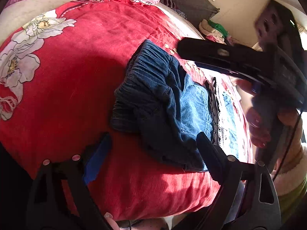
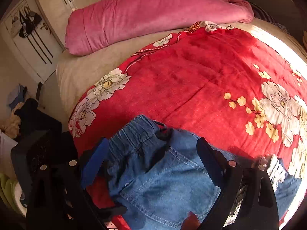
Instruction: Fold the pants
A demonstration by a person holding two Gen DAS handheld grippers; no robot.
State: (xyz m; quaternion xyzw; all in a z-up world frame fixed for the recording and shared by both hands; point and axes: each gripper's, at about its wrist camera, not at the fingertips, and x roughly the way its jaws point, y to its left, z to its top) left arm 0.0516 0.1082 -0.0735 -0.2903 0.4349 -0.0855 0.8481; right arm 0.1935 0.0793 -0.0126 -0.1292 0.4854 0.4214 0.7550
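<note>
The jeans [image 1: 163,103] sit bunched in the middle of the left wrist view on a red flowered blanket [image 1: 76,72], elastic waistband toward the upper left, lighter denim showing to the right. The left gripper [image 1: 153,149] has its fingers spread wide with nothing clamped; the right finger overlaps the lower edge of the denim, but I can't tell if it actually touches. The right gripper [image 1: 220,57] cuts in from the upper right, blurry, only one dark finger clear, with a hand [image 1: 257,126] smeared below it.

In the right wrist view the jeans [image 2: 153,172] fill the bottom centre, cut off by the lower edge. The right gripper [image 2: 153,157] is wide open there, denim between the fingers but not pinched. A pink quilt [image 2: 153,15] lies across the top. Some lace-trimmed fabric [image 2: 276,170] at lower right is half hidden.
</note>
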